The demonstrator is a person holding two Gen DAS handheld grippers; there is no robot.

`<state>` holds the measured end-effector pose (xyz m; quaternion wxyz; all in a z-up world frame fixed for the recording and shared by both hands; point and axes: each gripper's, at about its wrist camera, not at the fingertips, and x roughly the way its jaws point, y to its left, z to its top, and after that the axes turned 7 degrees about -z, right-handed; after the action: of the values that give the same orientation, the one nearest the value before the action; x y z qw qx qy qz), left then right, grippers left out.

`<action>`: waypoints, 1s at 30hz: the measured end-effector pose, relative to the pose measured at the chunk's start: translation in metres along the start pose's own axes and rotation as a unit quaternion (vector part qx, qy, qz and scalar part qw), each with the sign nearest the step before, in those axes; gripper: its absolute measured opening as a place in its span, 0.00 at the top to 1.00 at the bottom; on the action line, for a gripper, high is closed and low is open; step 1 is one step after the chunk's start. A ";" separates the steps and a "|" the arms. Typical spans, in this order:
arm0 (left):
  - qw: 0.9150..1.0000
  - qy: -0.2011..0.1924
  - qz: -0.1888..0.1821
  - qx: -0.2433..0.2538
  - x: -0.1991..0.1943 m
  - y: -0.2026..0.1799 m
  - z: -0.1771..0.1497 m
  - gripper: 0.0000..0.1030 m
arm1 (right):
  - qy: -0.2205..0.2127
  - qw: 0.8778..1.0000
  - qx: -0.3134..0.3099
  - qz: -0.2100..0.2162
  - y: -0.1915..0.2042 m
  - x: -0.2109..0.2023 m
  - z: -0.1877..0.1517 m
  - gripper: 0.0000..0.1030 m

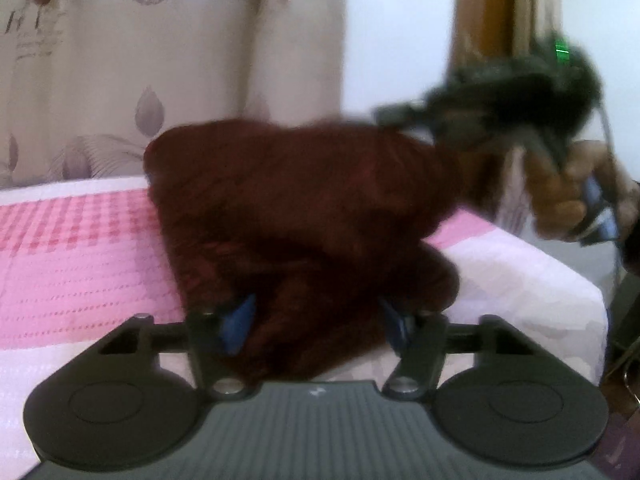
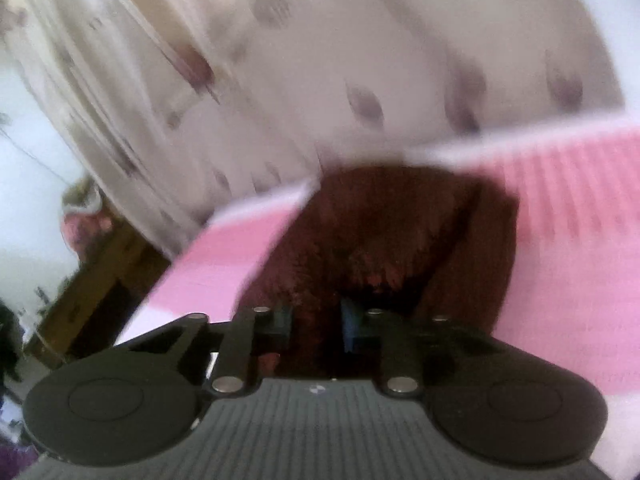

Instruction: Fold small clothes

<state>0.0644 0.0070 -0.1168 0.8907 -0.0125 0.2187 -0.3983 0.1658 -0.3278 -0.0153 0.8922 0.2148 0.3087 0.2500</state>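
A dark maroon garment point(image 1: 296, 208) hangs bunched above the pink and white bed cover point(image 1: 80, 248). My left gripper point(image 1: 316, 320) has its blue pads apart with a fold of the cloth between them; the grip looks loose. My right gripper shows at the upper right of the left wrist view point(image 1: 404, 114), held by a hand, pinching the garment's far end. In the right wrist view the garment point(image 2: 380, 240) fills the gap of my right gripper point(image 2: 316, 320), whose blue pads are close together on the cloth. Both views are motion blurred.
A patterned beige curtain point(image 1: 160, 60) hangs behind the bed. A wooden post point(image 1: 484, 20) stands at the right. The bed's right edge point(image 1: 580, 280) drops off near the hand. A wooden frame point(image 2: 92, 280) shows at left in the right wrist view.
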 end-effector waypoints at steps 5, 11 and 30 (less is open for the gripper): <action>1.000 -0.011 -0.006 -0.019 -0.007 0.007 -0.003 0.39 | -0.107 0.992 0.048 -0.044 -0.027 -0.040 -0.014 0.96; 1.000 -0.012 -0.003 -0.005 -0.006 0.001 -0.005 0.38 | -0.068 0.995 0.070 -0.007 -0.024 -0.035 -0.033 0.36; 0.999 -0.006 -0.013 -0.051 -0.005 0.015 -0.006 0.41 | -0.116 0.986 -0.048 -0.105 0.026 -0.011 -0.023 0.98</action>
<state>0.0700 0.0219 -0.1233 0.8851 -0.0629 0.2332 -0.3977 0.1348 -0.3083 -0.0129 0.9526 0.1662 0.2113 0.1427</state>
